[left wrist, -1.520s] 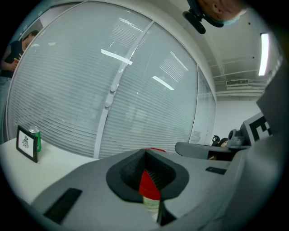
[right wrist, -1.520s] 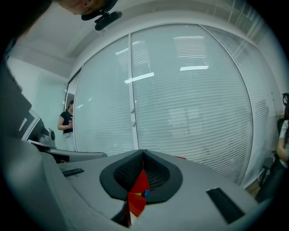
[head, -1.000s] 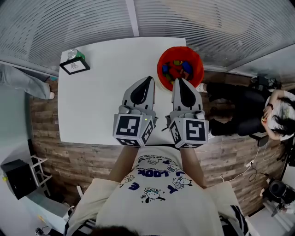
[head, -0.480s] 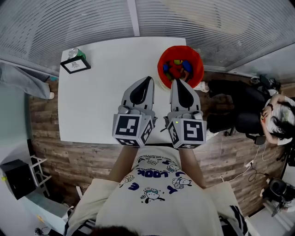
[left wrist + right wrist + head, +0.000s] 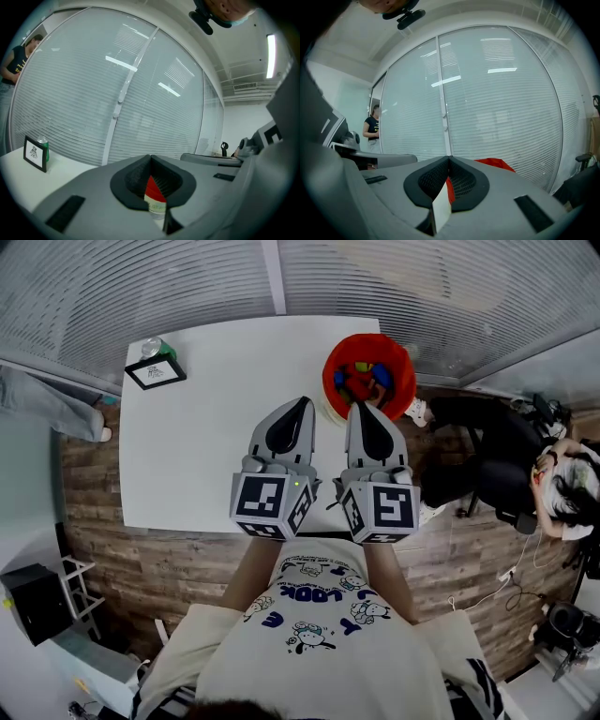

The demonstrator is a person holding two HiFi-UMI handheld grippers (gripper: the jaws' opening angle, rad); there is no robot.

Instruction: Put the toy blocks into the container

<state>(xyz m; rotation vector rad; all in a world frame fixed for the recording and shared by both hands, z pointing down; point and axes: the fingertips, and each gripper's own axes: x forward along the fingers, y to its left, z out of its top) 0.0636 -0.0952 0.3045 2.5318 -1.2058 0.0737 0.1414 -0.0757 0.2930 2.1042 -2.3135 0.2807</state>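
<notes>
A red container [image 5: 405,364] stands at the far right corner of the white table [image 5: 211,390], with several coloured toy blocks [image 5: 361,379] inside it. My left gripper [image 5: 302,402] hovers over the table just left of the container, jaws shut with nothing between them. The right gripper [image 5: 362,406] is beside it, its tip at the container's near rim, also shut and holding nothing. In the left gripper view the gripper [image 5: 150,157] shows a slice of the red container [image 5: 153,186] past its closed jaws. In the right gripper view the gripper [image 5: 449,159] points at the container [image 5: 496,163].
A small picture frame [image 5: 153,374] and a green can [image 5: 156,349] sit at the table's far left corner. A seated person [image 5: 562,486] is off to the right beyond the table. Slatted blinds [image 5: 394,277] run behind the table. A standing person [image 5: 372,127] is at the left.
Both grippers stay almost where they were, still shut. The seated person at the right has shifted a little.
</notes>
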